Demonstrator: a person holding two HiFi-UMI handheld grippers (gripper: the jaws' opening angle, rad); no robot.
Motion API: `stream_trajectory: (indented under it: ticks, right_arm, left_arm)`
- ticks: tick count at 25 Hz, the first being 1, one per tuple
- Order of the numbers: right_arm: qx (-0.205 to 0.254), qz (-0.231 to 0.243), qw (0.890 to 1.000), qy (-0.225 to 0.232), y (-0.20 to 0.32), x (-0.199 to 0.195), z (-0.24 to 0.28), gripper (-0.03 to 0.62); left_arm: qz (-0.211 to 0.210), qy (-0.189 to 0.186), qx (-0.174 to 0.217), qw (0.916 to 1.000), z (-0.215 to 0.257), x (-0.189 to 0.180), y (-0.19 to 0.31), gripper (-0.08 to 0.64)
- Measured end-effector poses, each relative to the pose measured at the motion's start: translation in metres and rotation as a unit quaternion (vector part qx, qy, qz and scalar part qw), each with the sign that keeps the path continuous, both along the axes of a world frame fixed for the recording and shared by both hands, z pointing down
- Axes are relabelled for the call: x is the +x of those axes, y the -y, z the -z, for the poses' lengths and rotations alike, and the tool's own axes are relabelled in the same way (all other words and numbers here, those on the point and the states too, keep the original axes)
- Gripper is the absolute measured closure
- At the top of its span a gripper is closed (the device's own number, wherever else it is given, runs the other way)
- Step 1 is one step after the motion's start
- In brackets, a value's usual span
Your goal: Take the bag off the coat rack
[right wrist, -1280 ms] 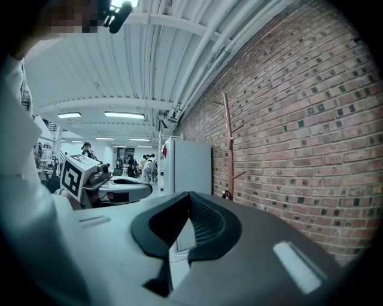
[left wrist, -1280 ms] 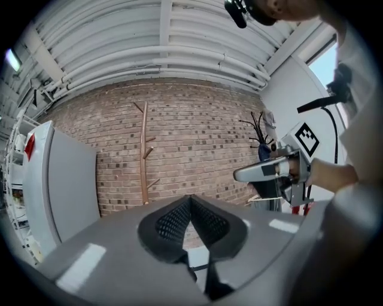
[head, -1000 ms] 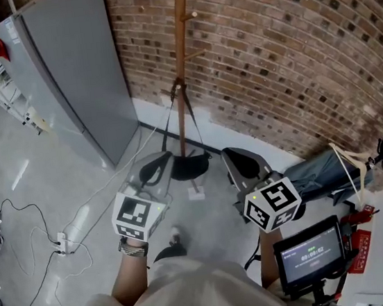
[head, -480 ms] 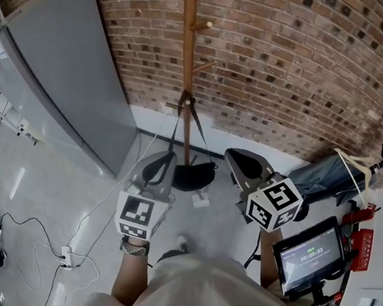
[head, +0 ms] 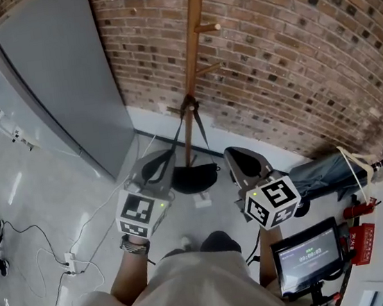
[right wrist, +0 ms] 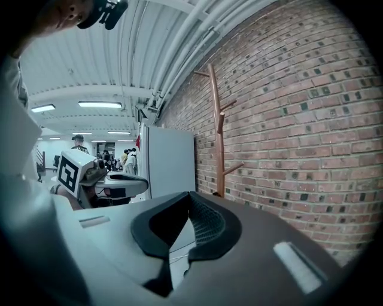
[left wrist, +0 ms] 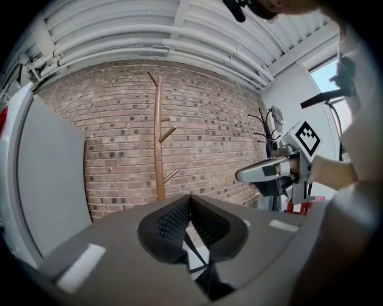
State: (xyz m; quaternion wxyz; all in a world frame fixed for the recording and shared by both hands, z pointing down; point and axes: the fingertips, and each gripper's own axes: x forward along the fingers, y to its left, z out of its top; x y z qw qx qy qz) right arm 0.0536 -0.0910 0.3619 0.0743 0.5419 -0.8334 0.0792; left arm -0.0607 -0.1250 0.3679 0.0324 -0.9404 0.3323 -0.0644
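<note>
Bag (head: 195,178) hangs by its straps (head: 176,131) low on the coat rack (head: 195,50), just beyond my left gripper (head: 156,167) and right gripper (head: 243,163) (both clenched, empty). I should open one, catch the straps near their top, then lift upward.

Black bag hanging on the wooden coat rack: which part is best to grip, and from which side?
Probably the thin black straps, just below where they meet on the wooden coat rack. Lower down they spread apart toward the rounded black bag, so up there one grip may catch both. Come from the front, since the brick wall stands behind.
</note>
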Motion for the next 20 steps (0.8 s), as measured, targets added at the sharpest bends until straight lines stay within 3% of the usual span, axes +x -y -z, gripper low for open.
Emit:
stream_trajectory:
  ticks: [12,14,20]
  right_arm:
    - [-0.024,-0.001,1.000,-0.001,0.049,0.012,-0.024,0.578]
    - [-0.025,0.002,1.000,-0.002,0.060,0.014,-0.026,0.577]
    - [-0.031,0.015,0.999,-0.005,0.096,0.029,-0.036,0.560]
  left_arm:
    - [-0.004,0.011,-0.019,0.9998,-0.026,0.010,0.043,0.558]
    - [-0.006,0.016,-0.025,0.9995,-0.032,0.014,0.052,0.532]
    - [0.011,0.004,-0.010,0.9999,-0.035,0.025,0.084,0.532]
